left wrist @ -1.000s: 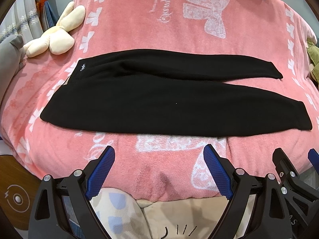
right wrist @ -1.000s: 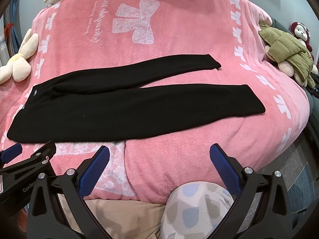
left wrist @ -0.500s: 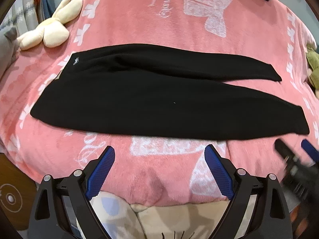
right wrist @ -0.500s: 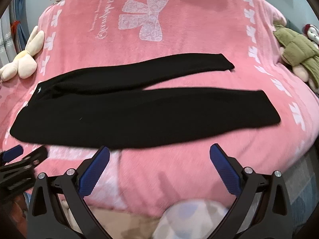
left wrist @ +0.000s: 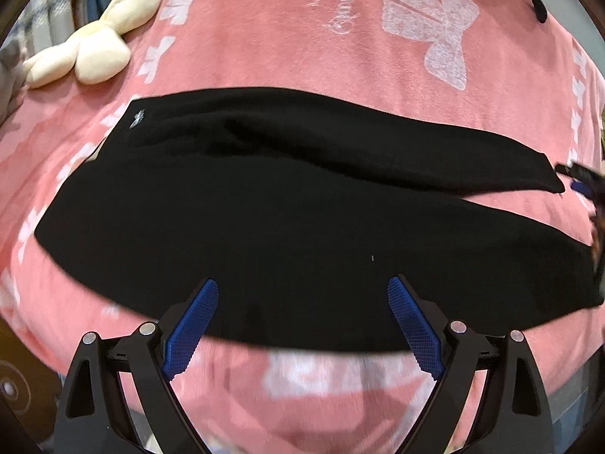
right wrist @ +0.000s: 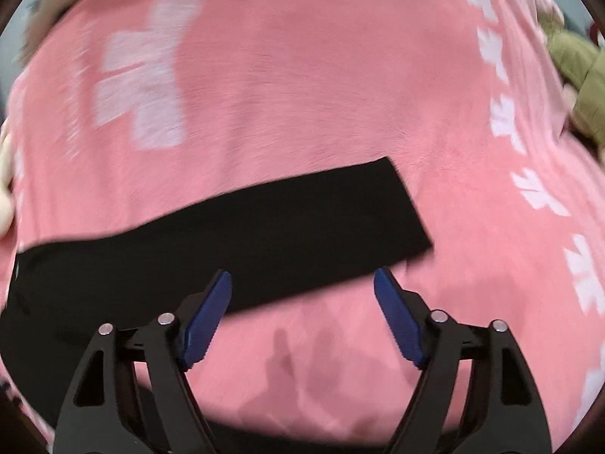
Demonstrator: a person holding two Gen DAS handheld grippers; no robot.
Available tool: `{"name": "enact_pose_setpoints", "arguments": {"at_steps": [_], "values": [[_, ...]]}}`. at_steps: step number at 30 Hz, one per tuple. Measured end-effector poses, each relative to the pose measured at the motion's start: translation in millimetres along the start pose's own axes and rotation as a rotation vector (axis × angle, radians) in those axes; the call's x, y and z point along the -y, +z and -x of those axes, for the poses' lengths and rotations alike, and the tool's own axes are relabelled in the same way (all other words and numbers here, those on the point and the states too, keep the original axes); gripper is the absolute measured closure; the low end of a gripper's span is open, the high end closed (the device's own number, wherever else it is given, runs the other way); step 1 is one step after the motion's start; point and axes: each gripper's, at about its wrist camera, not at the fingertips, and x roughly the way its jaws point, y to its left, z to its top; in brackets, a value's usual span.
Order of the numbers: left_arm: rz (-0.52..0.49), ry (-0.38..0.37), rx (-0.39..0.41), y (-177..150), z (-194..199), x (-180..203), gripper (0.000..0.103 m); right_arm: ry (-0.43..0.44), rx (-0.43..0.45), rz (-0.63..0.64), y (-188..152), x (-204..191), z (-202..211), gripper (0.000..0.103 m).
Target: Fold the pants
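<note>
Lying crosswise, the black pants (left wrist: 302, 219) are stretching left to right ahead of both grippers. The right gripper (right wrist: 302, 295) is nearing the far leg's cuff (right wrist: 397, 208) — jaws closing, nothing between them yet — while the left gripper (left wrist: 302, 302) is hanging wide apart over the near leg.

Blanket (left wrist: 264, 45) past pants (left wrist: 302, 219) bare; plush (left wrist: 94, 49) blocks far-left corner.

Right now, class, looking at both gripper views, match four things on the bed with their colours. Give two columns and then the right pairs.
Things:
1. pants
2. blanket
3. plush toy
4. puffy jacket

Colours:
A. olive green
B. black
C. cream
D. pink with white bows

Pairs: 1-B, 2-D, 3-C, 4-A
</note>
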Motion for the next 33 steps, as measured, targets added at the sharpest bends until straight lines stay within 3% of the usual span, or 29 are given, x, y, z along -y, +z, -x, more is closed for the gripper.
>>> {"name": "enact_pose_setpoints", "arguments": {"at_steps": [6, 10, 16, 17, 19, 20, 22, 24, 26, 28, 30, 32, 33], "values": [[0.068, -0.004, 0.027, 38, -27, -30, 0.014, -0.057, -0.011, -0.062, 56, 29, -65, 0.028], [0.208, 0.014, 0.017, 89, -55, -98, 0.014, -0.075, -0.021, -0.091, 74, 35, -94, 0.014], [0.401, 0.137, 0.075, 168, -91, -211, 0.014, -0.079, -0.075, -0.119, 78, 36, -132, 0.014], [0.424, 0.161, 0.083, 180, -99, -227, 0.014, -0.076, -0.070, -0.117, 79, 35, -133, 0.018], [0.490, 0.177, 0.062, 207, -123, -262, 0.014, -0.069, -0.067, -0.110, 80, 33, -133, 0.040], [0.523, 0.177, 0.049, 215, -133, -274, 0.016, -0.056, -0.063, -0.108, 80, 31, -132, 0.047], [0.590, 0.155, 0.017, 231, -157, -291, 0.016, -0.007, -0.058, -0.107, 79, 28, -126, 0.077], [0.628, 0.107, -0.012, 242, -177, -296, 0.016, 0.007, -0.046, -0.091, 76, 24, -117, 0.082], [0.651, 0.112, -0.066, 249, -200, -293, 0.016, 0.003, -0.034, -0.060, 75, 18, -110, 0.084], [0.643, 0.141, -0.144, 253, -226, -290, 0.016, 0.003, -0.026, -0.057, 73, 17, -103, 0.085], [0.591, 0.212, -0.165, 258, -235, -284, 0.017, 0.005, -0.017, -0.062, 72, 13, -97, 0.085], [0.537, 0.283, -0.197, 262, -238, -276, 0.041, 0.009, -0.008, -0.063, 72, 10, -89, 0.085], [0.516, 0.314, -0.208, 263, -233, -275, 0.080, 0.008, -0.004, -0.063, 71, 7, -85, 0.085]]}}
